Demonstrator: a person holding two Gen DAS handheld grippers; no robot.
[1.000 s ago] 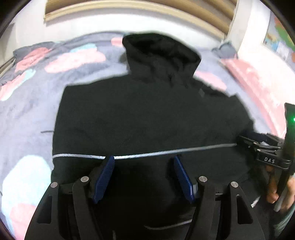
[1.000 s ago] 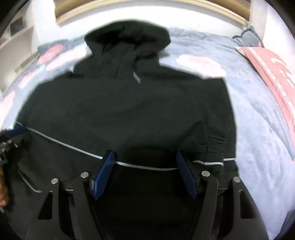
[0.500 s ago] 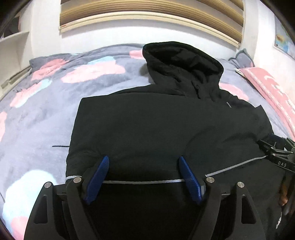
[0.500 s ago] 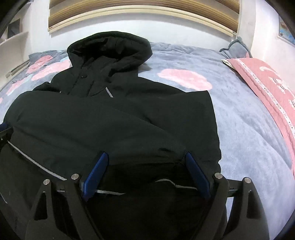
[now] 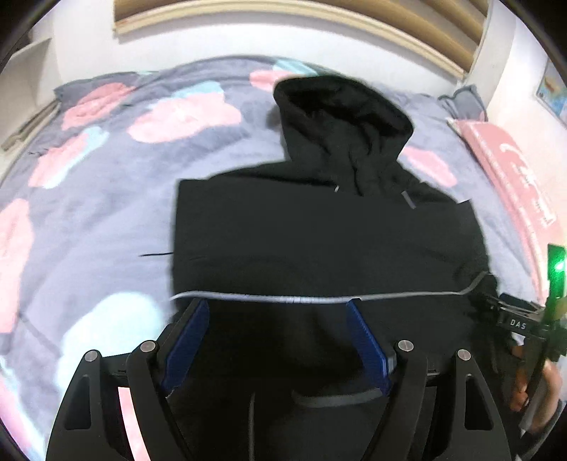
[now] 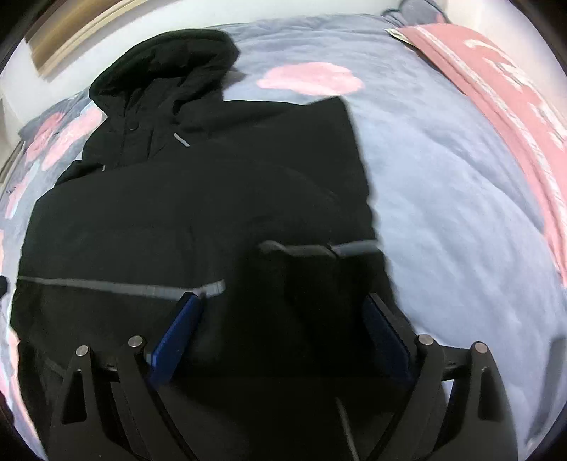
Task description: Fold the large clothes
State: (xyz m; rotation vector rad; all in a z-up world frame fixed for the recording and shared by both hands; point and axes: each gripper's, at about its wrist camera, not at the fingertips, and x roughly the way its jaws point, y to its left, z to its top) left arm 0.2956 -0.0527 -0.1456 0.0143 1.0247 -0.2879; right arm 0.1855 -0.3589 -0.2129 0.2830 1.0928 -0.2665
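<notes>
A black hooded jacket [image 5: 326,241] lies flat on the bed, hood toward the headboard, with a grey reflective stripe [image 5: 283,299] across its lower part. My left gripper [image 5: 276,306] hangs open just over that stripe at the jacket's lower left; no fabric is pinched between its blue pads [image 5: 186,340]. In the right wrist view the jacket [image 6: 198,198] has a sleeve folded across its right side, its cuff [image 6: 319,250] lying ahead of the fingers. My right gripper [image 6: 283,301] is over this part with its jaws opening; the cloth lies below them, unpinched. The right gripper [image 5: 514,321] also shows at the left wrist view's right edge, held by a hand.
The bed is covered by a grey-blue blanket [image 5: 106,220] with pink and pale blue cloud shapes. A pink quilt [image 6: 514,92] lies along the bed's right side. A white wall and wooden headboard trim [image 5: 283,21] stand behind; a shelf [image 5: 32,71] stands far left.
Both grippers' jaws have spread wider. The left view dipped toward the hem, then drew back so the stripe sits at the fingertips again. The right view rolled and slid right over the folded sleeve.
</notes>
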